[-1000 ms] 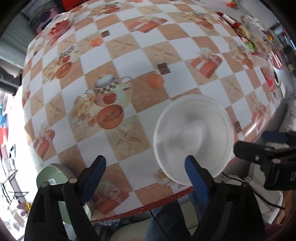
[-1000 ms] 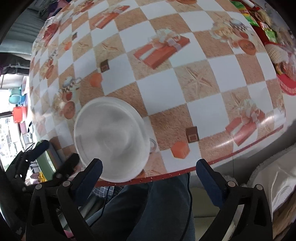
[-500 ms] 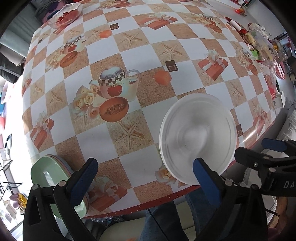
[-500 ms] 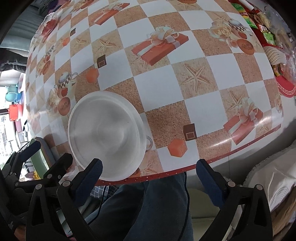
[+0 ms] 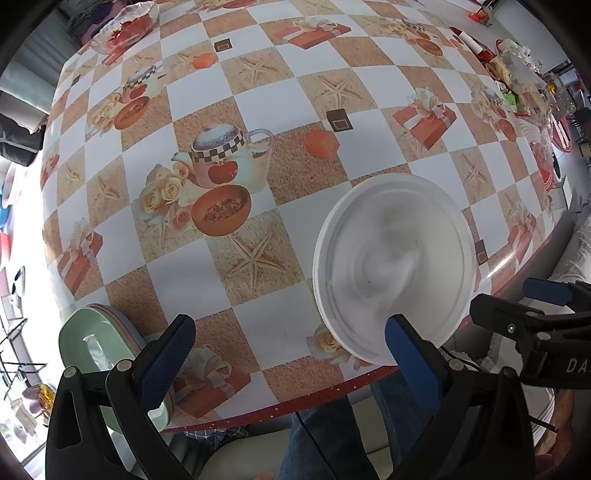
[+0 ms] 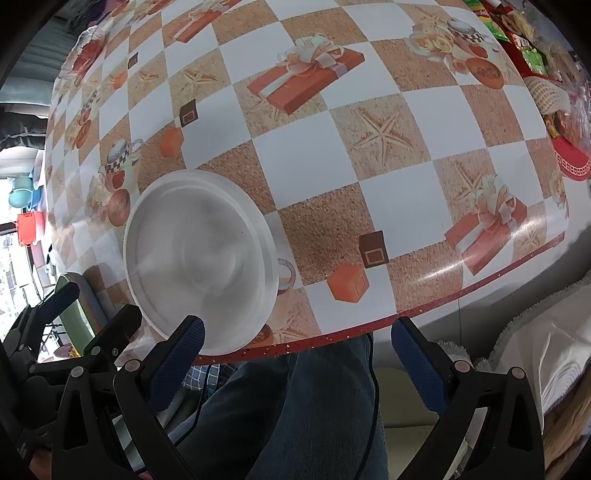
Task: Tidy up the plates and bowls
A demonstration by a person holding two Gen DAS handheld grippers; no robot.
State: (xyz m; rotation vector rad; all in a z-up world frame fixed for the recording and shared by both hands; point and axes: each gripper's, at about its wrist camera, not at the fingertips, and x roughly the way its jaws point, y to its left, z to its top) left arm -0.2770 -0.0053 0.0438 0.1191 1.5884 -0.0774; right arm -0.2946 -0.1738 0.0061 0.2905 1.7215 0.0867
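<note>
- the left gripper hangs above the near edge of the worktop, pointing down; its jaws have just been opening and now stand wide apart with nothing pressed between the blue pads.
- the right gripper is also spread wide and holds nothing; in its own view it hovers past the worktop's red edge, above a person's denim-clad leg.
- each view catches the other gripper at its side: the right one at the right edge of the left view, the left one at the lower left of the right view.
- the white bowl sits upright on the worktop close to the near edge; in the left view one blue pad overlaps its near rim in the picture, though contact cannot be told.
- only the left view shows clearly the stack of pastel plates, green on top, at the near left corner of the worktop; the right view shows just a sliver of it.
- farther back, the left view alone shows a glass dish with red contents at the far left.
- the right view shows snack packets and a red basket at the far right.
</note>
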